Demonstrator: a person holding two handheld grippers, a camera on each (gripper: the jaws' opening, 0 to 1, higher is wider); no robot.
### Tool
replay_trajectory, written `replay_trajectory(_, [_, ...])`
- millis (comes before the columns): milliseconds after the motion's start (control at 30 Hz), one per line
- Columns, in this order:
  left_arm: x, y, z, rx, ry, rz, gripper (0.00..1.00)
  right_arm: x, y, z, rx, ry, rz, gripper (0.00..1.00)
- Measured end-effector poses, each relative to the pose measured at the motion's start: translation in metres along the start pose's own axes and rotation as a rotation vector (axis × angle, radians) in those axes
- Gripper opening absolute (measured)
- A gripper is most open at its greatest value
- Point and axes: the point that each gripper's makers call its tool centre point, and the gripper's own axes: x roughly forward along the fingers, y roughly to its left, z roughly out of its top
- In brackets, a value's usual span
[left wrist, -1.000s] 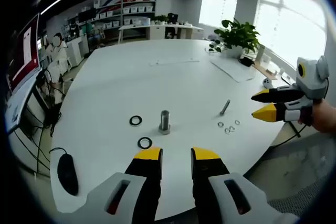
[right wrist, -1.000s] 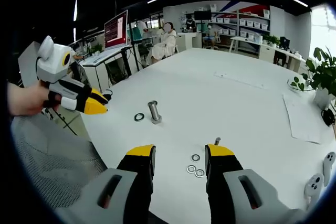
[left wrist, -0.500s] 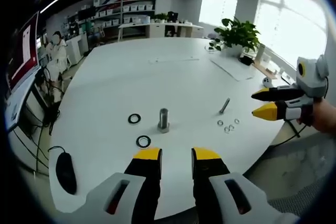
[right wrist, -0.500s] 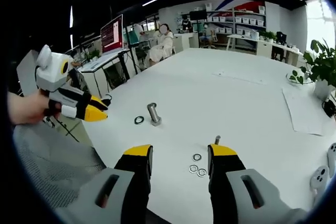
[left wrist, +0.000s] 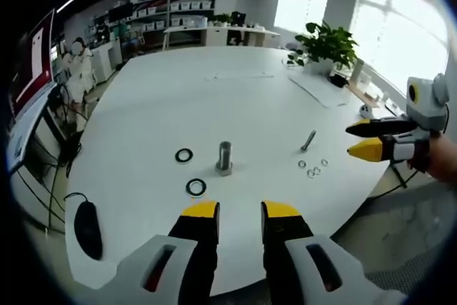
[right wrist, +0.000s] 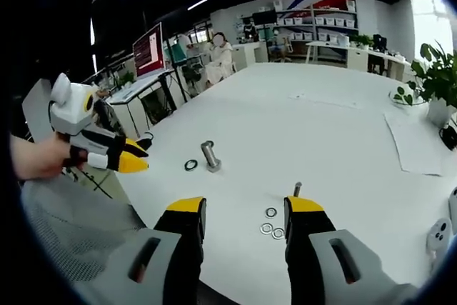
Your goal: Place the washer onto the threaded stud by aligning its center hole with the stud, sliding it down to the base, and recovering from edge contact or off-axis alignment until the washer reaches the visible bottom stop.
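Moved: nothing on the counter (left wrist: 157, 105); views shift slightly.
Tools: left tool (left wrist: 239, 209) and right tool (right wrist: 238, 205) gape, empty.
Progress: stud (left wrist: 225, 158) bare; washers (left wrist: 195, 188) untouched.

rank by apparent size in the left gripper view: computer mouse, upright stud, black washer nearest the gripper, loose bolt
1. computer mouse, though it lies nearer the camera
2. upright stud
3. black washer and loose bolt: too alike to rank

Bright window (left wrist: 385, 26) glare, sharp centre, fisheye-warped, dim edges.
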Motion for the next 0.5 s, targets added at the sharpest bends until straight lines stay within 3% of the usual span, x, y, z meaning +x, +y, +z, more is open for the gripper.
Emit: replay_trajectory(500, [0.019,0.014,0.002,0.005,0.052,0.021,0.23,-0.003,-0.011,-0.003,0.049,0.010,-0.029,0.47])
